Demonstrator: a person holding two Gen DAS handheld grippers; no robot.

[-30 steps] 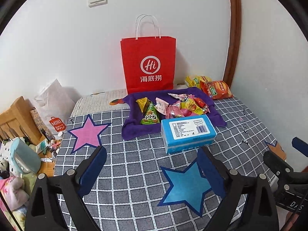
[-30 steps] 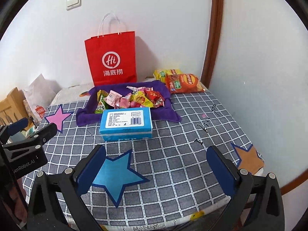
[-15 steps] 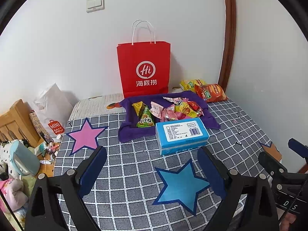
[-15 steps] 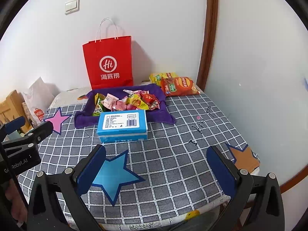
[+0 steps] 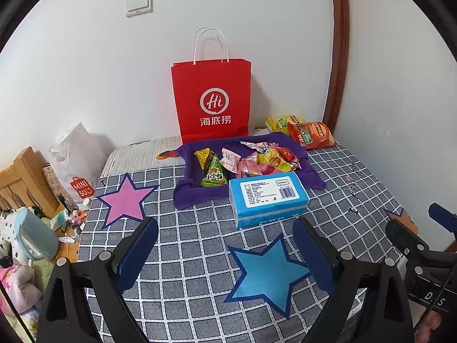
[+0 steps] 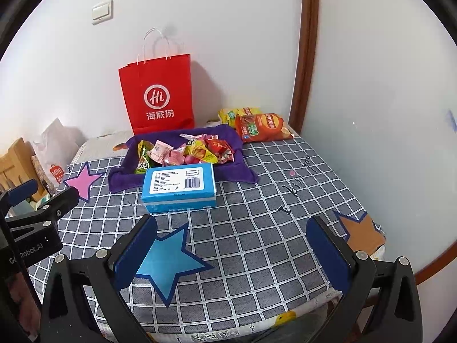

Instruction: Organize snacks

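Several small wrapped snacks [image 5: 245, 161] [image 6: 188, 151] lie heaped on a purple cloth [image 5: 188, 194] [image 6: 122, 180] at the back of a grey checked table. A blue box [image 5: 268, 197] [image 6: 180, 185] sits just in front of the cloth. Two larger chip bags [image 5: 311, 134] [image 6: 261, 127] lie by the back right corner. My left gripper [image 5: 225, 245] hovers open near the front edge, well short of the box, nothing between its fingers. My right gripper [image 6: 231, 245] is open too, over the front right of the table.
A red paper bag [image 5: 212, 100] [image 6: 158, 97] stands against the wall behind the cloth. Star stickers mark the table: pink [image 5: 124, 200], blue [image 5: 268, 274] [image 6: 168, 260], orange [image 6: 360, 228]. Clutter and a white bag [image 5: 77, 160] sit off the left edge.
Both grippers have pulled back and risen slightly, so the box, cloth and bag look smaller and farther. Both stay open.
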